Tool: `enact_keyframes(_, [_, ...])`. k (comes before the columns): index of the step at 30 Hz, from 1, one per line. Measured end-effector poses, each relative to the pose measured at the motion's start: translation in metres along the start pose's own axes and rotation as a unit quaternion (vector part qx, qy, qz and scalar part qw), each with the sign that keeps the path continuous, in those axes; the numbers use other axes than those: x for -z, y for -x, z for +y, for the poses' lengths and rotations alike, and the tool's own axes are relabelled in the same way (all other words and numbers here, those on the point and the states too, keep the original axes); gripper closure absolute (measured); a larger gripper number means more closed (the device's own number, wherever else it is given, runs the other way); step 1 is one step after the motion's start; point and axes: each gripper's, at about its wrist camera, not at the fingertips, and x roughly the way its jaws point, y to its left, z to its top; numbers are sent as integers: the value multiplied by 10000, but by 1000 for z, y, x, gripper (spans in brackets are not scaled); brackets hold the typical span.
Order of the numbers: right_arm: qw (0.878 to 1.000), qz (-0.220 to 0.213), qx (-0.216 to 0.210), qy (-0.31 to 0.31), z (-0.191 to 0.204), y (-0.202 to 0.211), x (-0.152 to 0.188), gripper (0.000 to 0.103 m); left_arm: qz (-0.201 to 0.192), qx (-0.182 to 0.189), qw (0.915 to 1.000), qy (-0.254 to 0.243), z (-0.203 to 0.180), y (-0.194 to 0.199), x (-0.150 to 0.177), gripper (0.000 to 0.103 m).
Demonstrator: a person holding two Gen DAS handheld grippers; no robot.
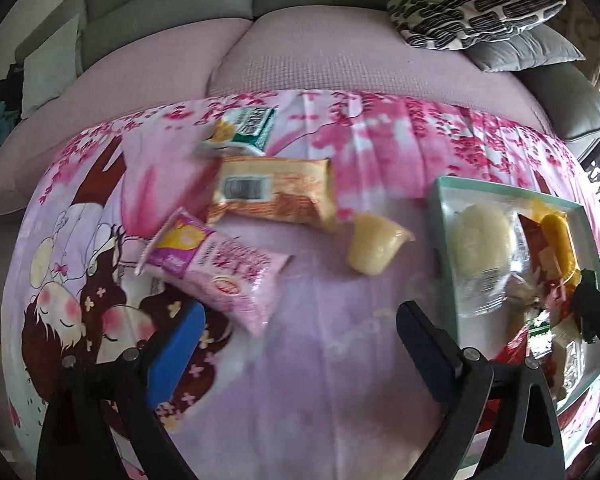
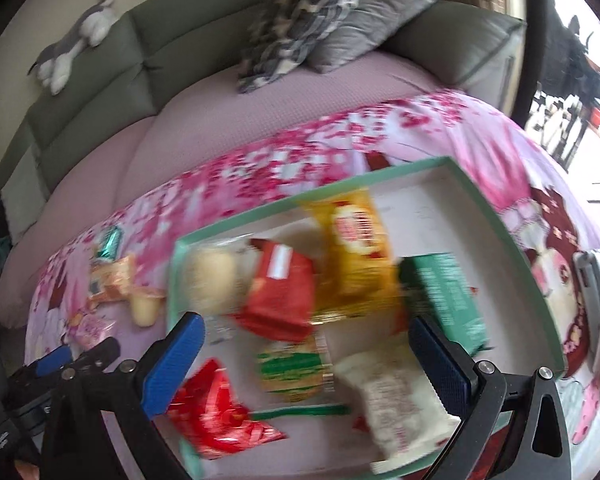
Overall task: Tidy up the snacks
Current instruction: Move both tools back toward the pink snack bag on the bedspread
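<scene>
My left gripper (image 1: pixel 296 344) tilts steeply downward, jaws spread wide with nothing between the blue pads. My right gripper (image 2: pixel 308 360) also angles down, jaws wide apart and gripping nothing. The two grippers hang close together, side by side.

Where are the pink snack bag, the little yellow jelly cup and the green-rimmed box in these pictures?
pink snack bag (image 1: pixel 220 276): left wrist view, middle of its front face.
yellow jelly cup (image 1: pixel 374 246): left wrist view, its side wall.
green-rimmed box (image 2: pixel 496 216): right wrist view, its far right rim.
</scene>
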Motion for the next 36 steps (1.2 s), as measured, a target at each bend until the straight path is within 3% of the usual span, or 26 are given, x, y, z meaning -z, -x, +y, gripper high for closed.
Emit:
enact_keyframes(9, [9974,74,-261,669,61,-5,11,0,88,-37,9994,347,34,-9,5,6])
enact_keyframes(24, [9888,179,-589,1359,120,-17,37,0,116,-79,9948,1010,97,-9,5,6])
enact_keyframes(36, [9918,124,-347,1224,122,-30,26,0,404,563,9879,1389,102,-37,-12,6])
